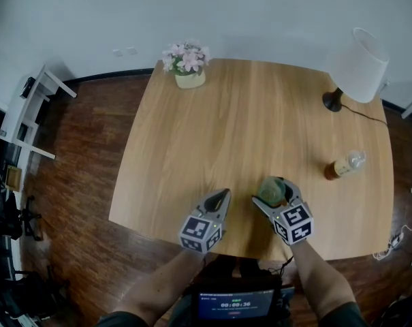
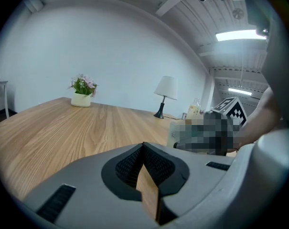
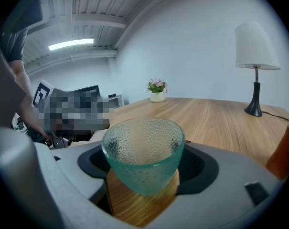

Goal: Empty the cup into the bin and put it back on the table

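A green dimpled glass cup (image 1: 270, 191) (image 3: 143, 147) stands upright between the jaws of my right gripper (image 1: 274, 193) (image 3: 146, 168), which is shut on its sides. Nothing shows inside the cup. It sits low over the wooden table (image 1: 226, 121) near the front edge; I cannot tell whether its base touches the wood. My left gripper (image 1: 223, 195) (image 2: 144, 151) hovers just to the left of it, jaws drawn together with nothing between them. No bin is in view.
A flower pot (image 1: 189, 65) stands at the table's far edge. A white lamp (image 1: 359, 67) is at the far right corner, its cord trailing right. A small bottle (image 1: 344, 164) lies right of the cup. Dark wooden floor surrounds the table.
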Available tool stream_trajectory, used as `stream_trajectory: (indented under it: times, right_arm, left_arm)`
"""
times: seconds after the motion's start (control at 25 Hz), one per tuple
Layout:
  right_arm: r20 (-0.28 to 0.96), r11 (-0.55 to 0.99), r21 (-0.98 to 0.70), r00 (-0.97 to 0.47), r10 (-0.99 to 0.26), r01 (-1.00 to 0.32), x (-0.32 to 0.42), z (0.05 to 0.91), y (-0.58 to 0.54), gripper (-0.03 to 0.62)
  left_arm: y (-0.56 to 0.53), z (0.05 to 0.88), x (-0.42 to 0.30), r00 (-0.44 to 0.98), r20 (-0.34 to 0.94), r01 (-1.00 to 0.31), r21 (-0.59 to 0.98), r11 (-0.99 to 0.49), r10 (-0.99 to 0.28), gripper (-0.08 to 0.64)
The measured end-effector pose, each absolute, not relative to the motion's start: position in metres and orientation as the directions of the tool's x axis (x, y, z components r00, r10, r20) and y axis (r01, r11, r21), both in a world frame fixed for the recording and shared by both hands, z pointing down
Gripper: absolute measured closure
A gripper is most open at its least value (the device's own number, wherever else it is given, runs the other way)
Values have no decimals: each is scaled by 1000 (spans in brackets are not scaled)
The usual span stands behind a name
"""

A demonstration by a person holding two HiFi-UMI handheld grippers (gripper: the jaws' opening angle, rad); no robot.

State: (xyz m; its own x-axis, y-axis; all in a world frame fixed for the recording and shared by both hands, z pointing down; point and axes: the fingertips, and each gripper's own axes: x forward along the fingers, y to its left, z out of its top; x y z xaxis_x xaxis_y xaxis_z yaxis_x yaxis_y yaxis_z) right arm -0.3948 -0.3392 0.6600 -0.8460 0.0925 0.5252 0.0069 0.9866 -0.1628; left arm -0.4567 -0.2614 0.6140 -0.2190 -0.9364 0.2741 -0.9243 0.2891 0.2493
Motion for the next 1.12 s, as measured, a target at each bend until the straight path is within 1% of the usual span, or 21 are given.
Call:
stream_trajectory:
  times: [0.16, 0.36, 0.56, 0.76, 0.84, 1.12]
  right_arm:
    - [512, 986, -164, -854, 93, 9, -396, 660, -338, 198]
    - [485, 987, -154, -867, 113, 42, -396, 660, -332, 196]
    - [518, 995, -90, -851, 82, 41, -397, 668, -332, 191]
    - [537, 994, -99, -839, 87, 40, -396, 670, -331, 189]
    - [528, 995, -95, -845, 85, 41, -396, 668, -331, 152]
    - [490, 993, -110, -867, 87, 38, -381, 642, -326, 152]
  left_arm:
    - [-262, 620, -456, -213, 289, -924, 252, 289, -933, 568]
    - [-263, 626, -454, -208, 297, -923, 256, 288, -932, 568]
    - [-264, 629, -454, -210, 303, -923, 251, 291, -929, 568]
    - [-265, 622, -452, -206, 286, -924, 258, 282, -936, 568]
    - [-264, 618, -452, -208, 276, -924, 259, 281, -938, 568]
    - [-257, 602, -453, -223, 250, -929, 238, 283, -942, 568]
